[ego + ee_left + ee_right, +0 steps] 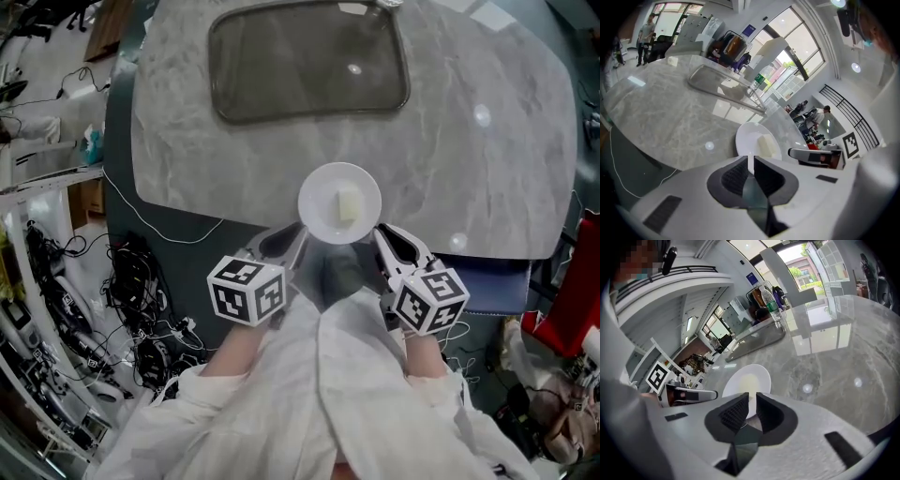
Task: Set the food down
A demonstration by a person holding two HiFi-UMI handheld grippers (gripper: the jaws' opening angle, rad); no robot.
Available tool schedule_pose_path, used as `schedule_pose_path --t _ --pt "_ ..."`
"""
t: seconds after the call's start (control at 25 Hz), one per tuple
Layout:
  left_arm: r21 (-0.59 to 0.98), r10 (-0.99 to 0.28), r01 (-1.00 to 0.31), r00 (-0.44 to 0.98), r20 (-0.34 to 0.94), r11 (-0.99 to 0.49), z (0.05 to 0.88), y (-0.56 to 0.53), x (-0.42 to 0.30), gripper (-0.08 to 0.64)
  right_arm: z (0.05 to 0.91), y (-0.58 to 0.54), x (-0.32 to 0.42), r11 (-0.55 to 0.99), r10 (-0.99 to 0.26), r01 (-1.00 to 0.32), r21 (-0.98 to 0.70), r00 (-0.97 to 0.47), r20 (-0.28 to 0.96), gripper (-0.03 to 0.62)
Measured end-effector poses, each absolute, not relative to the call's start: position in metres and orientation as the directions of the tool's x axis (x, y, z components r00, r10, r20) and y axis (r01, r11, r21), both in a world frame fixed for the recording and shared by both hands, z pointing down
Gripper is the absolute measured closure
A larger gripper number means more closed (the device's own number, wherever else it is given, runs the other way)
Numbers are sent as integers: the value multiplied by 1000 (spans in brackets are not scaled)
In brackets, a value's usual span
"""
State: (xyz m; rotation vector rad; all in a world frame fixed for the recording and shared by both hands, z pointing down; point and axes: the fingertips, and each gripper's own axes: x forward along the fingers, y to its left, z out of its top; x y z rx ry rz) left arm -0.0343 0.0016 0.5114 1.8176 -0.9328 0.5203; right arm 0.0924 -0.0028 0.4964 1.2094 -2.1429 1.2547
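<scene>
A white plate (pixel 323 217) carries one pale yellow piece of food (pixel 348 204). It lies over the near edge of the grey marble table (pixel 469 141); whether it rests on the top I cannot tell. My left gripper (pixel 298 244) is shut on the plate's near-left rim and my right gripper (pixel 379 240) on its near-right rim. In the left gripper view the thin rim of the plate (pixel 746 136) sits pinched in the left gripper (pixel 751 161), with the food (pixel 766 145) beyond. In the right gripper view the right gripper (pixel 752 405) clamps the plate (pixel 761 373) likewise.
A dark rectangular tray (pixel 309 61) lies on the table's far half. A water bottle (pixel 771 303) stands past it. Tangled cables (pixel 141 309) cover the floor at the left, and a red object (pixel 572 300) stands at the right. People stand far off in the room.
</scene>
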Motion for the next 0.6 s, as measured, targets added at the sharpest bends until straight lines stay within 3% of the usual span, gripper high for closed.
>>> schedule_pose_path --t 0.08,0.2,0.36,0.6 --pt "579 -358 -795 602 713 -183 517 5 -35 527 498 -1 92 230 -484 -824 -518 -558 674 586" --pt "581 -352 -799 595 723 -156 519 7 -34 448 499 2 92 226 -481 -825 -518 -557 677 584" --pt "587 -348 -798 594 725 -136 524 6 -33 439 505 2 93 220 -471 -831 -511 -549 691 485" --pt "595 -339 -795 596 728 -119 531 7 -30 436 517 -1 97 207 -461 -847 -489 -525 715 483"
